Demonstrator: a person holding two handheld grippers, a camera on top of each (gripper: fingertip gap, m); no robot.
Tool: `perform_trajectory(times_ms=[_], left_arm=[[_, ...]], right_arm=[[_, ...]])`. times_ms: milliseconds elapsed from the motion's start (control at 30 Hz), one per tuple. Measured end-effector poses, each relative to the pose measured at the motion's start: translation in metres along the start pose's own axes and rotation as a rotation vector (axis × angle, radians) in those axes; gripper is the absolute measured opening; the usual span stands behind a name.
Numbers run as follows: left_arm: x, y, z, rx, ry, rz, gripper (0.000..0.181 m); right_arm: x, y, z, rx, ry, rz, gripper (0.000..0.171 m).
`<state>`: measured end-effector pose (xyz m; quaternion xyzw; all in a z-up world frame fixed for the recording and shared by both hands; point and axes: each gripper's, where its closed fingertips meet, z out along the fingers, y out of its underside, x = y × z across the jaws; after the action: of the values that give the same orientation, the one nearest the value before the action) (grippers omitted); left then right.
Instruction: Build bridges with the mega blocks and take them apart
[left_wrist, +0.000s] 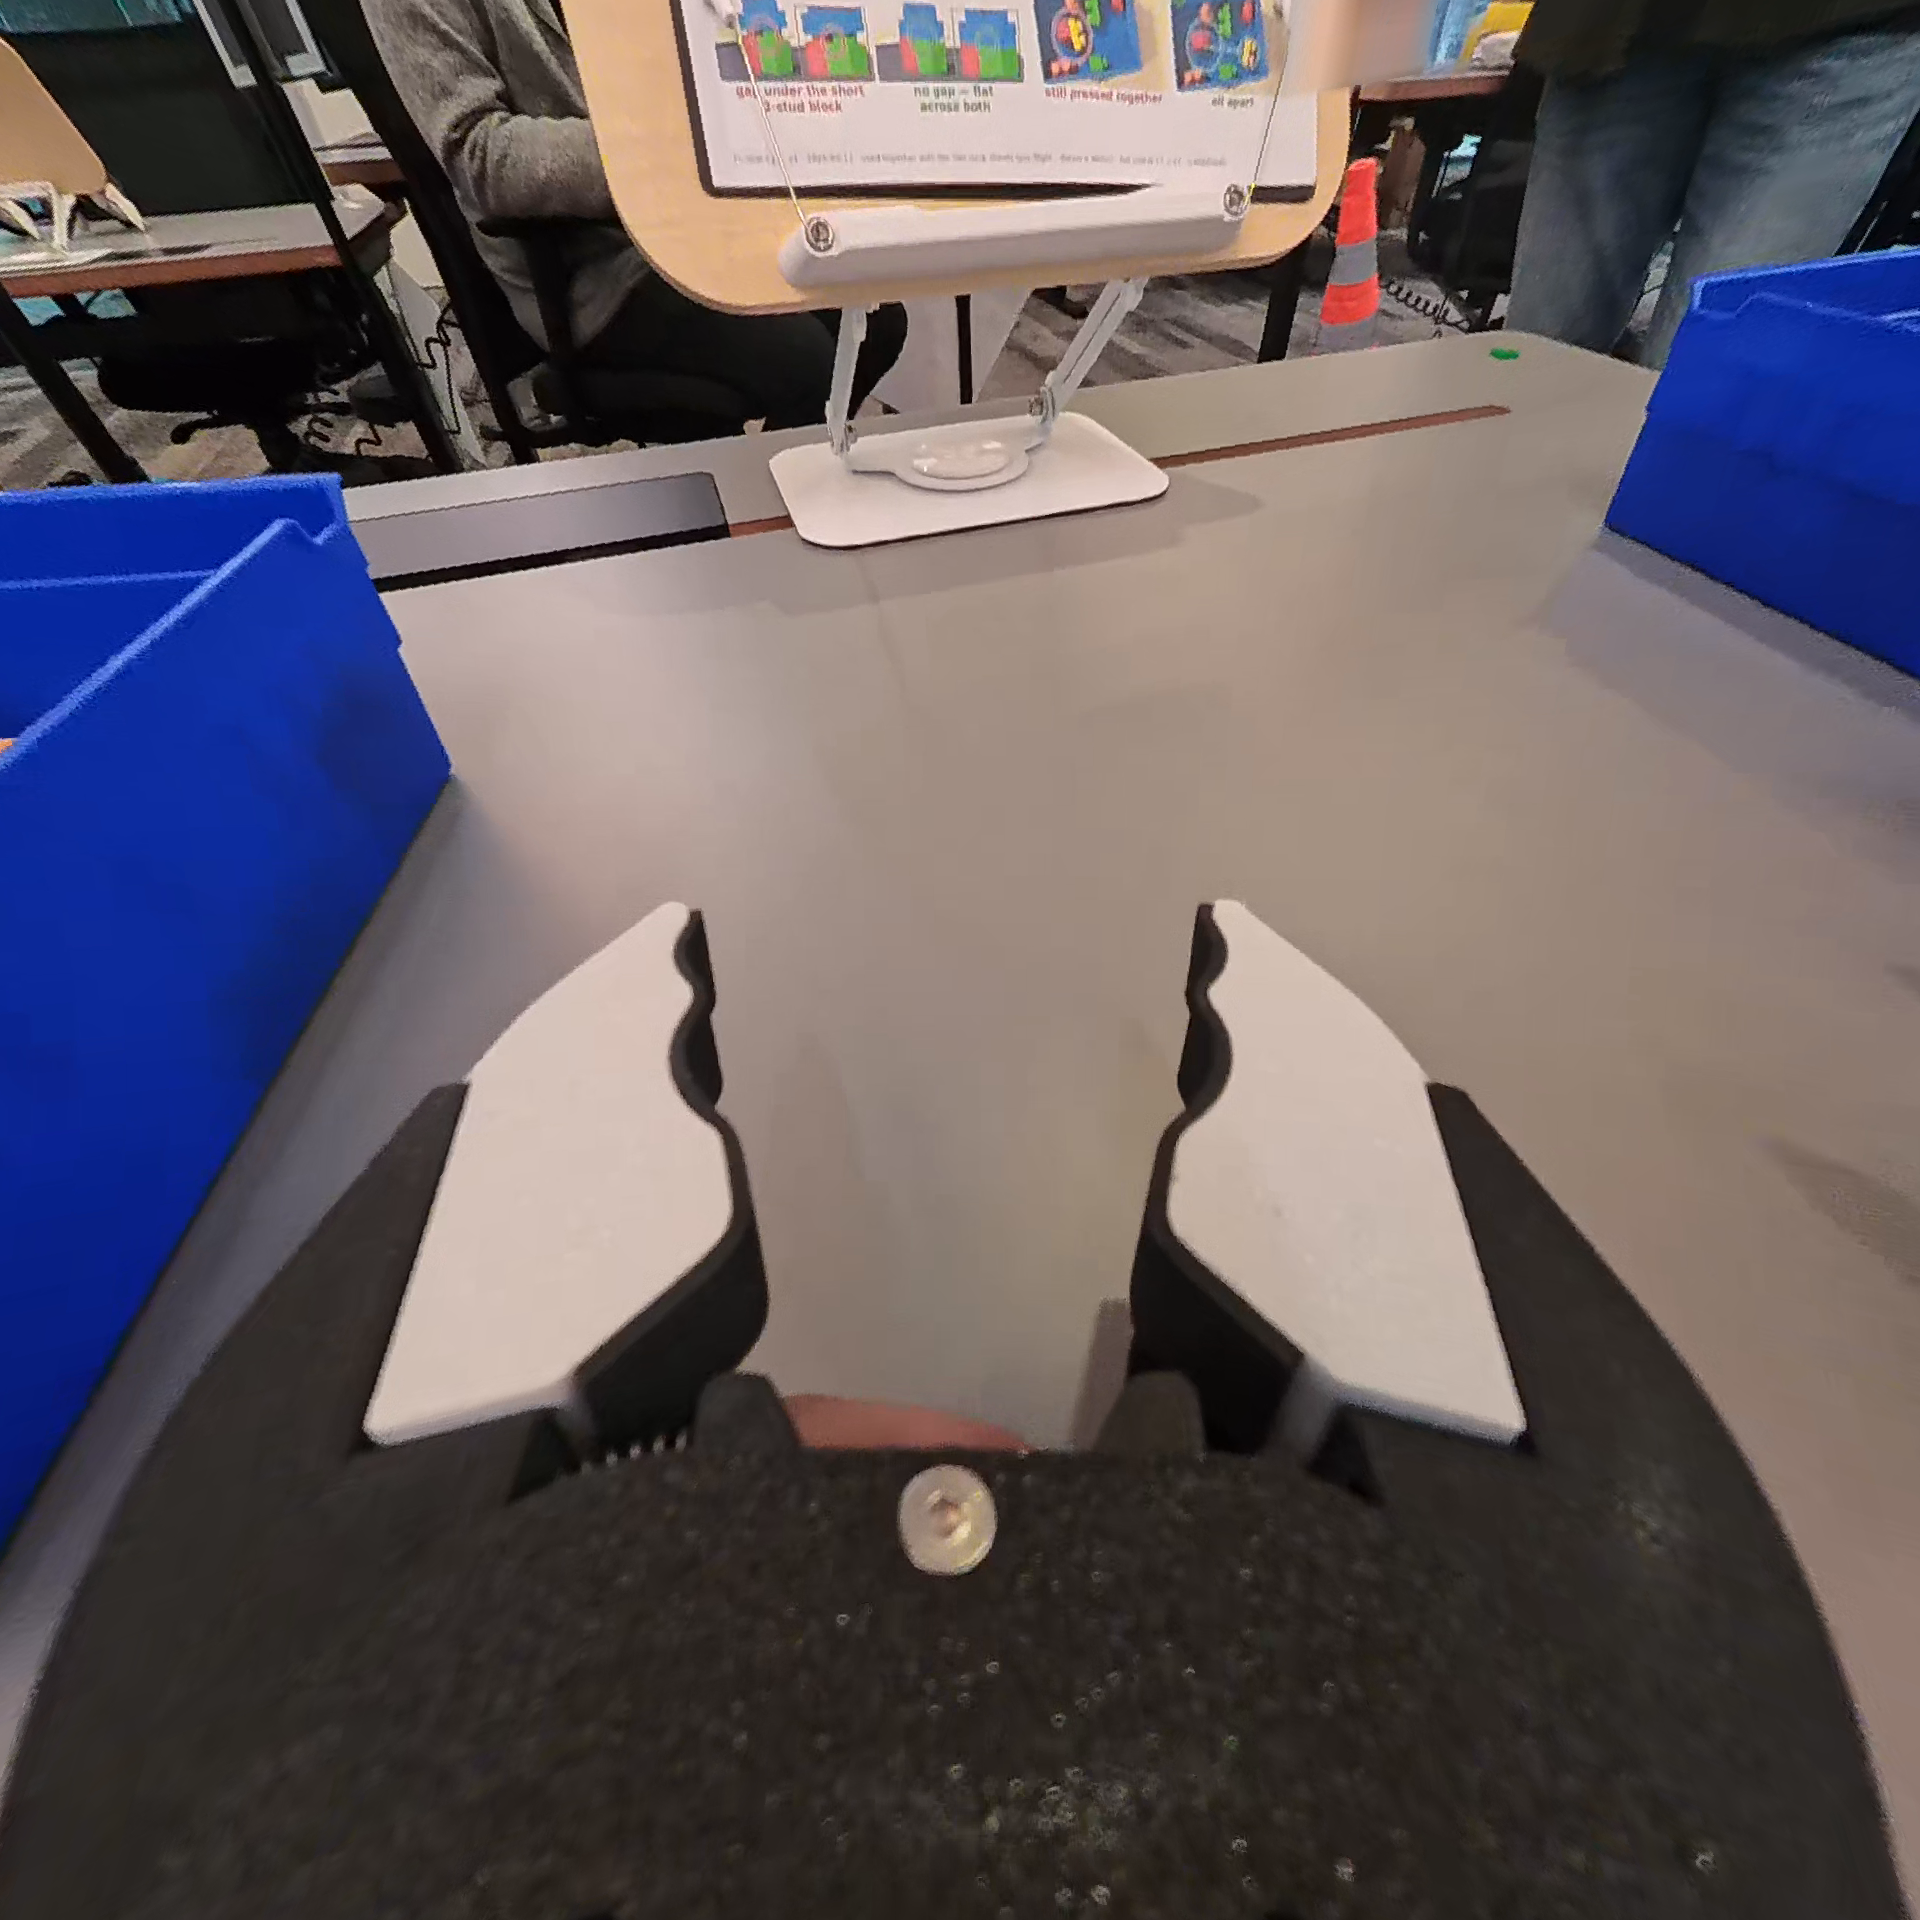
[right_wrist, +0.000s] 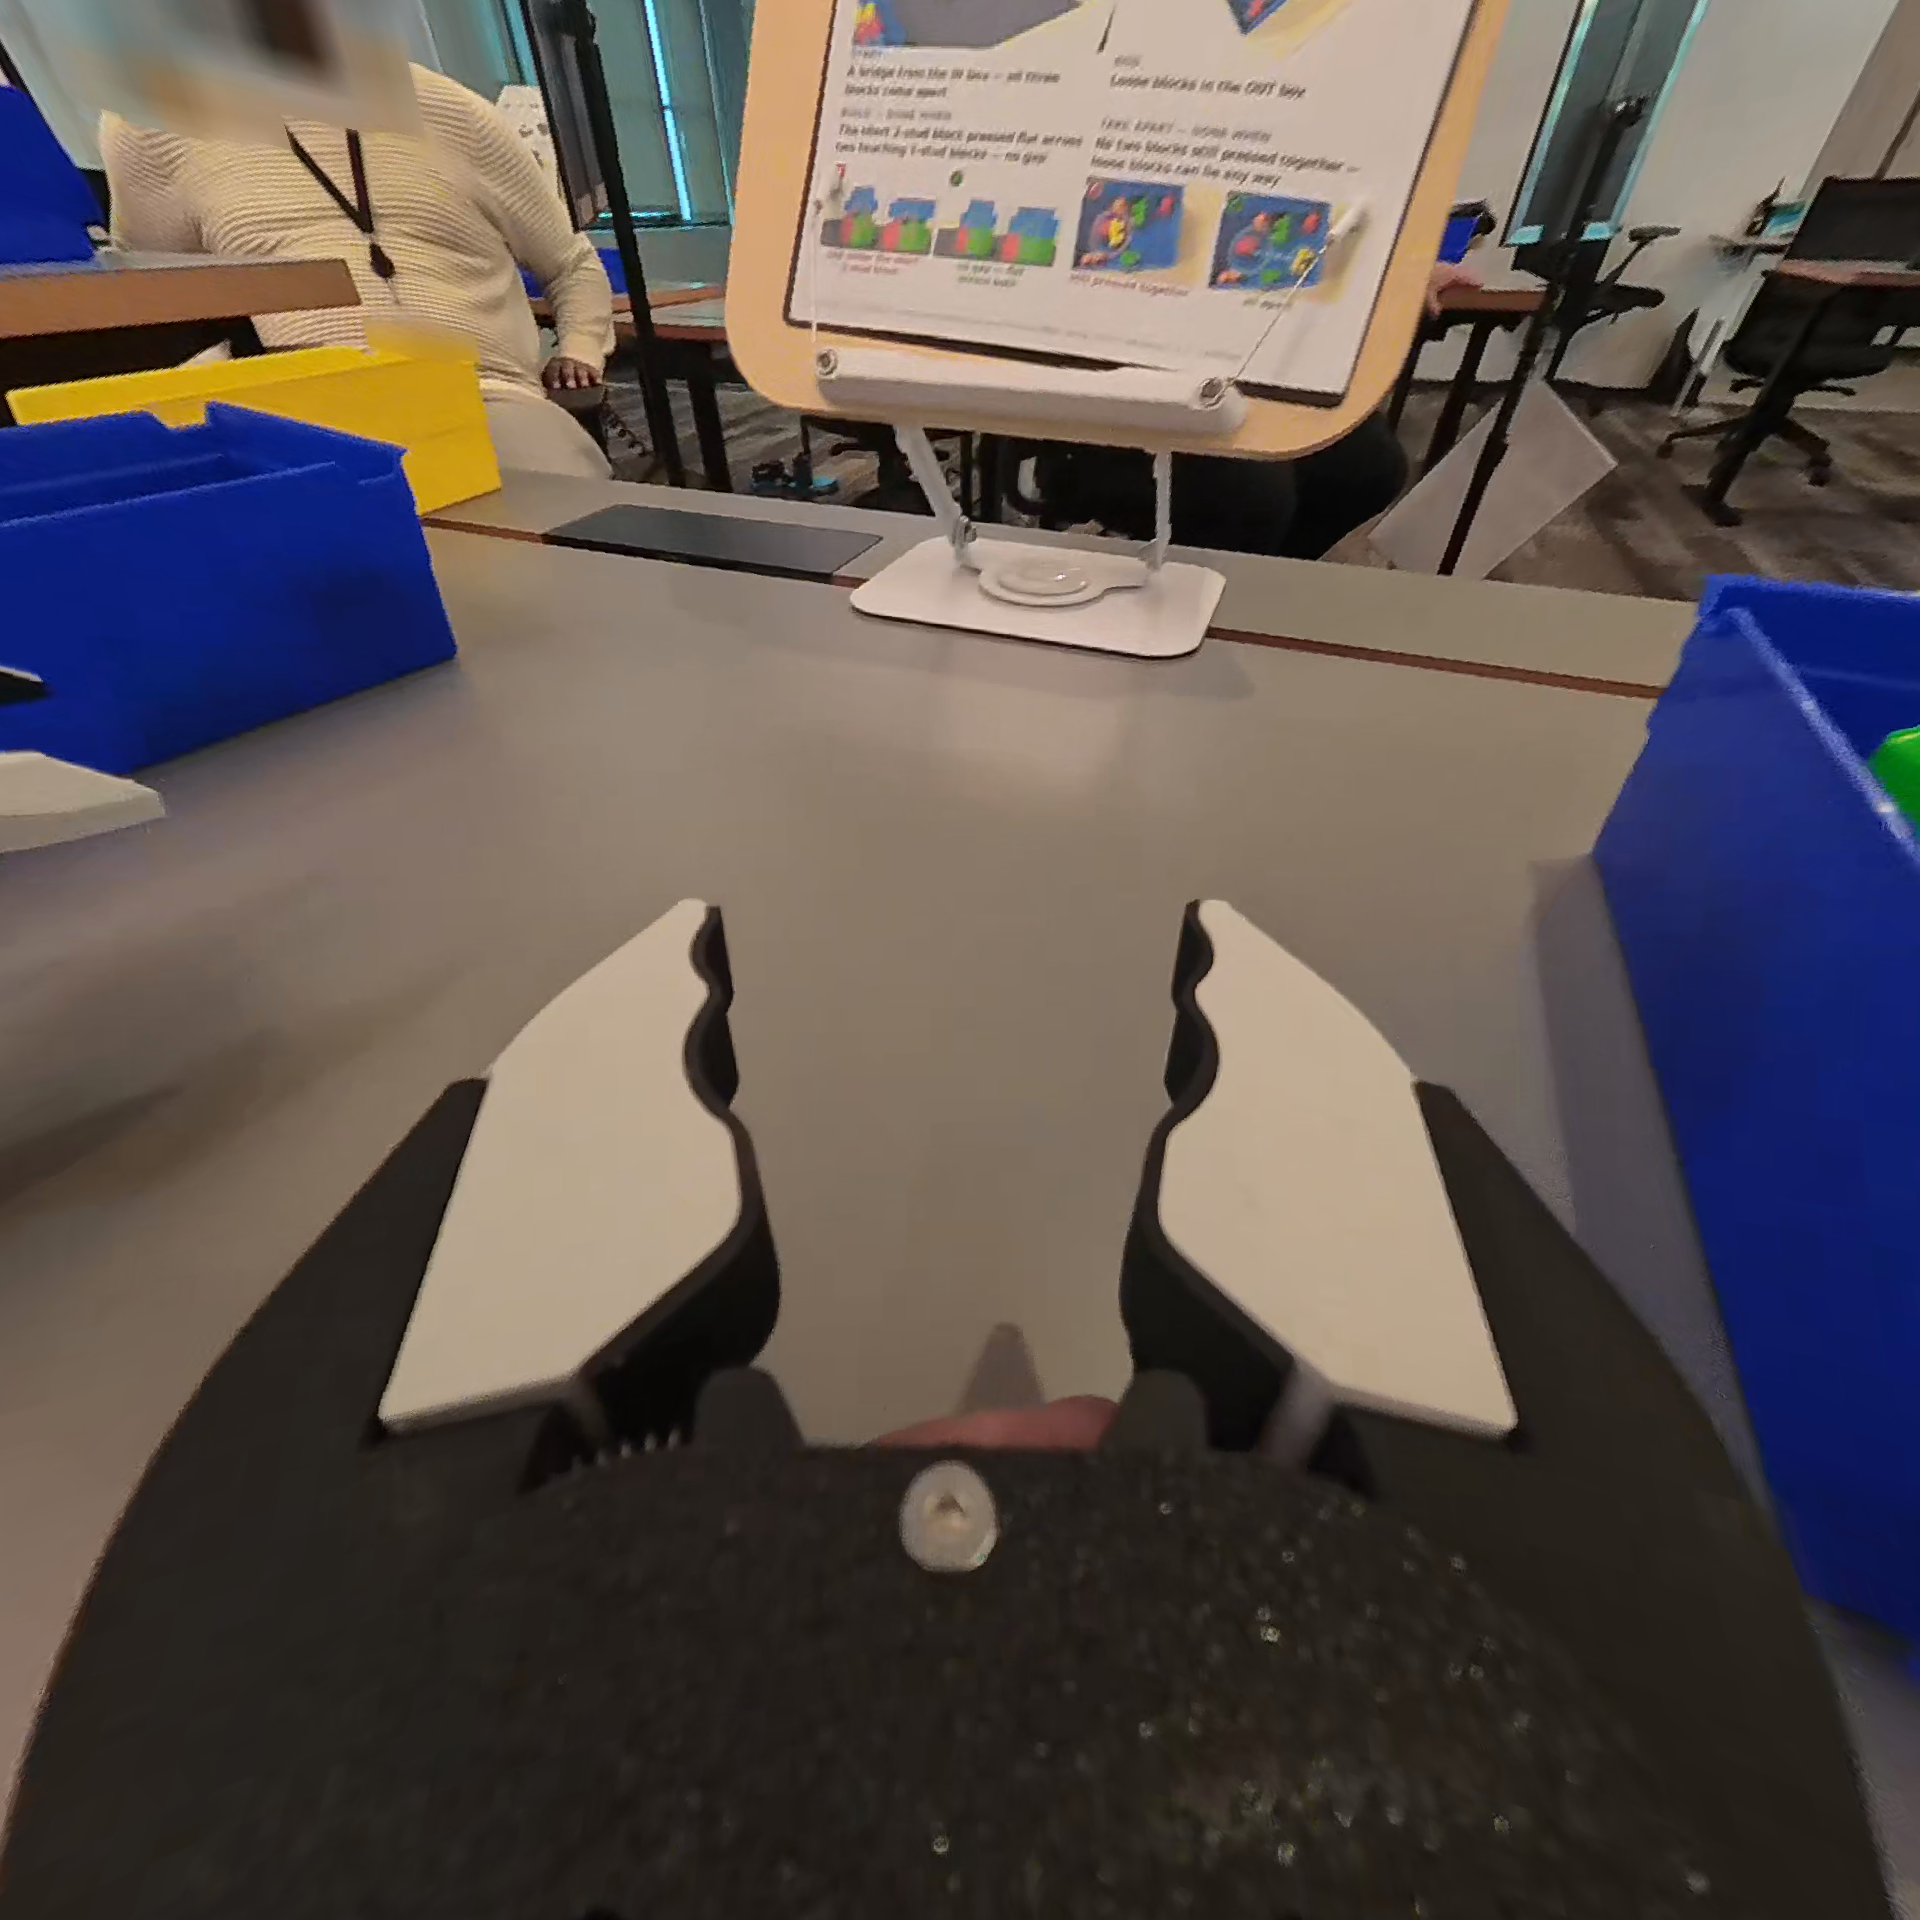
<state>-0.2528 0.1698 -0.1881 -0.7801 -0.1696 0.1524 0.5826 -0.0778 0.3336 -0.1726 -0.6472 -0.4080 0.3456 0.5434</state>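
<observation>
- The left tool, with its white-faced, black-padded fingers, is held spread wide above the bare grey surface; nothing is pinched between them.
- The right tool is likewise held spread and empty, pointed at the middle of the surface, so both seem poised for a first pick.
- 2 blue plastic bins are set at the sides, 1 at the left and 1 at the right, leaving the centre free, probably as the building area.
- Of the mega blocks, only a green plastic piece is seen, inside the right bin at its near edge; what the left bin holds cannot be told.
- A wooden-backed instruction sheet on a white stand is propped at the far edge, facing the tools, presumably for reference.
- No bridge is built yet.
</observation>
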Motion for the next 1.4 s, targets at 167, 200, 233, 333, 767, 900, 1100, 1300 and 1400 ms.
perform_trajectory(times_ms=[167,200,233,333,767,900,1100,1300,1400], left_arm=[[0.003,0.006,0.003,-0.022,0.014,-0.017,0.087],[0.003,0.007,0.003,-0.026,0.014,-0.017,0.086],[0.003,0.007,0.003,-0.028,0.011,-0.013,0.086],[0.003,0.008,0.002,-0.032,0.002,-0.002,0.086],[0.011,0.008,-0.001,-0.033,0.011,0.008,0.085],[0.014,0.010,0.000,-0.042,0.014,0.020,0.085],[0.011,0.010,-0.002,-0.046,0.006,0.024,0.085],[0.009,0.003,-0.006,-0.050,0.012,0.050,0.085],[-0.007,-0.025,-0.024,-0.038,0.028,0.081,0.083]], right_arm=[[-0.006,0.007,0.003,-0.016,-0.017,-0.004,0.082],[-0.007,0.009,0.003,-0.019,-0.018,-0.008,0.082],[-0.007,0.010,0.002,-0.024,-0.020,-0.010,0.081],[-0.007,0.012,0.001,-0.032,-0.023,-0.004,0.081],[0.000,0.005,-0.006,-0.023,-0.013,-0.021,0.078],[0.000,0.004,-0.009,-0.025,-0.004,-0.043,0.077],[-0.006,0.003,-0.008,-0.027,-0.023,-0.041,0.076],[-0.003,0.005,-0.008,-0.036,-0.023,-0.037,0.076],[-0.003,0.004,-0.006,-0.038,-0.030,-0.027,0.076]])
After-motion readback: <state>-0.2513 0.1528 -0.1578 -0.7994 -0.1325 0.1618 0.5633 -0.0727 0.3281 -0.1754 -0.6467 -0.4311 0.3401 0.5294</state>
